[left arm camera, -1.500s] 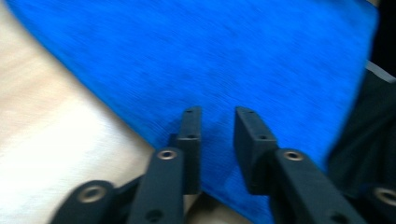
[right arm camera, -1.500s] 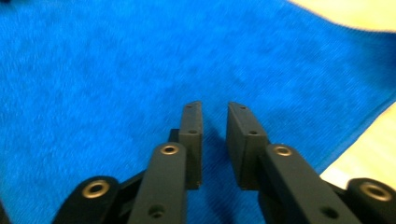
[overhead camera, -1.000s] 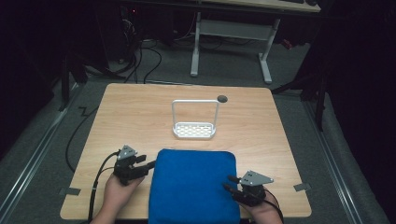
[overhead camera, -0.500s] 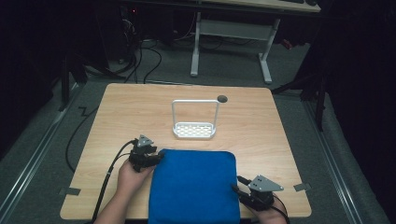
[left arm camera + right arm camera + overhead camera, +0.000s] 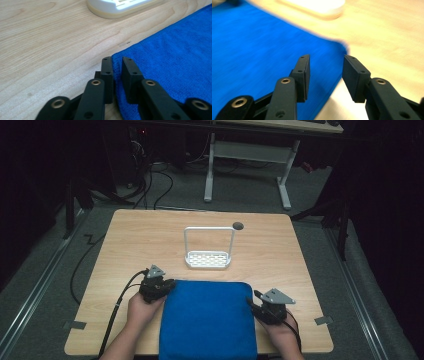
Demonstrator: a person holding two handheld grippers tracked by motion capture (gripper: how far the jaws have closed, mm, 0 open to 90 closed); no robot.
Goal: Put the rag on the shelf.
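At the left of the high view, the left hand-held gripper (image 5: 167,284) sits at the far left corner of the blue cloth (image 5: 207,320). Its jaws have just been closing, and in the left gripper view the left hand-held gripper (image 5: 117,65) has them drawn nearly together with the cloth's edge (image 5: 170,57) pinched between them. The cloth lies flat on the near middle of the wooden desk (image 5: 140,240), its near edge running off the bottom of the high view. Beyond it, at the desk's middle, stands a white rack (image 5: 208,259) with a tall wire handle. At the right, the right hand-held gripper (image 5: 253,301) hovers at the cloth's right edge; the right gripper view shows the right hand-held gripper (image 5: 326,61) with jaws apart, straddling that edge without pressing it.
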